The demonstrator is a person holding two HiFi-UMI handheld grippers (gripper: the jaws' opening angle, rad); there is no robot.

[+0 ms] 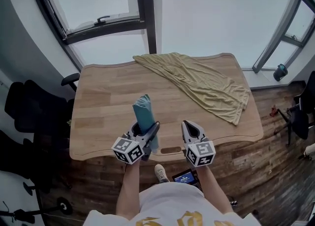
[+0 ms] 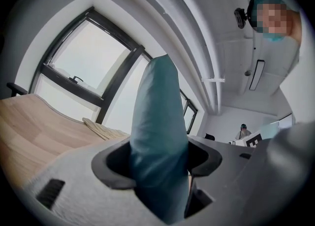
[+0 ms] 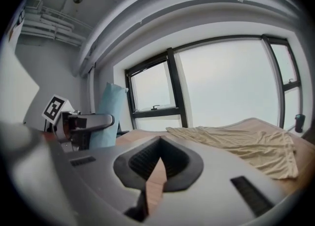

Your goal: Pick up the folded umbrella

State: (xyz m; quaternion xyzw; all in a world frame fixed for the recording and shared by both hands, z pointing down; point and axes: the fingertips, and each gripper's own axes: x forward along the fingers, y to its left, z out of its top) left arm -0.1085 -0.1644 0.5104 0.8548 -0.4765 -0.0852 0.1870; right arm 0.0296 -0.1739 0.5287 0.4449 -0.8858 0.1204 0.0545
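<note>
The folded umbrella (image 1: 143, 111) is a teal fabric bundle held clear of the wooden table (image 1: 108, 97) near its front edge. My left gripper (image 1: 147, 132) is shut on the umbrella's lower part, and its upper end sticks out past the jaws. In the left gripper view the umbrella (image 2: 158, 131) fills the gap between the jaws and rises toward the window. My right gripper (image 1: 190, 125) hovers just to the right of it, over the table's front edge, shut and empty. The right gripper view shows the umbrella (image 3: 109, 114) in the left gripper (image 3: 88, 121) at its left.
A crumpled beige cloth (image 1: 206, 84) lies across the table's back and right side, cloth (image 3: 246, 144). Black office chairs (image 1: 29, 107) stand left of the table. Large windows (image 1: 98, 3) run behind it. A person's shoe (image 1: 161, 173) is on the wooden floor below.
</note>
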